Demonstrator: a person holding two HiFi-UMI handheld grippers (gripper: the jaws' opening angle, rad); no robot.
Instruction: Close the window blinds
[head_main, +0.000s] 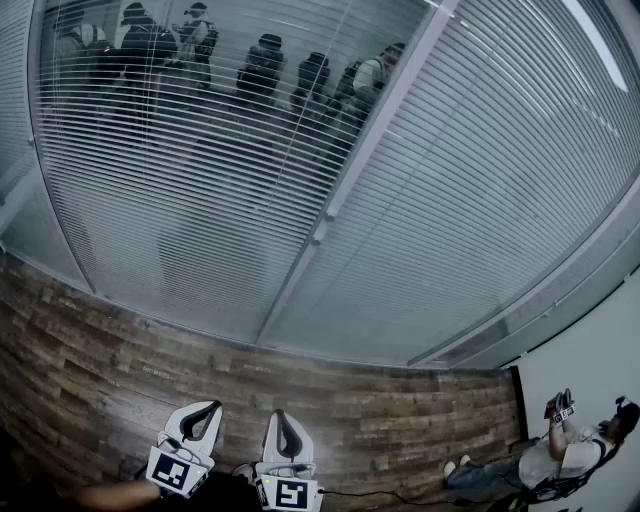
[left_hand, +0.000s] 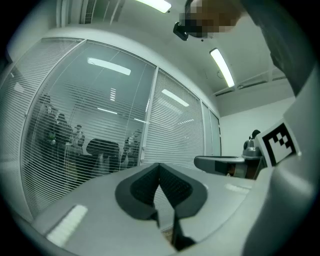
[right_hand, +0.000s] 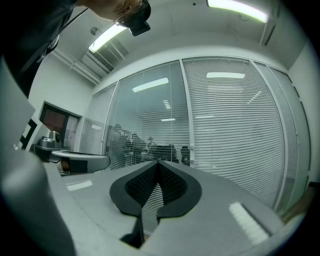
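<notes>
- Window blinds (head_main: 200, 200) hang behind the glass wall straight ahead of both grippers, well apart from them and higher up.
- Their slats run level across each pane. In the left pane they are turned open, so people in the next room show through. The right pane (head_main: 480, 180) already reads as a shut, solid sheet of slats.
- An upright post (head_main: 350, 170) divides the two panes, and it carries a small fitting (head_main: 318, 238) partway up. I judge this to be the slat control, though it is too small to be sure.
- The left gripper (head_main: 203, 410) is held low over the wooden floor (head_main: 100, 330). Its own view shows the pads meeting at the tips (left_hand: 160, 166) with nothing between them.
- The right gripper (head_main: 281, 416) sits just beside it, its jaws likewise pressed together and empty (right_hand: 158, 163).
- In the head view the fitting lies up and to the right of both sets of fingers. The foot of the post falls between the two grippers, a little closer to the right one, so the right hand looks like the shorter reach.
- Either gripper would have to rise and go forward to the post, and its jaws would have to part first, because closed pads cannot take hold of a knob or cord.
</notes>
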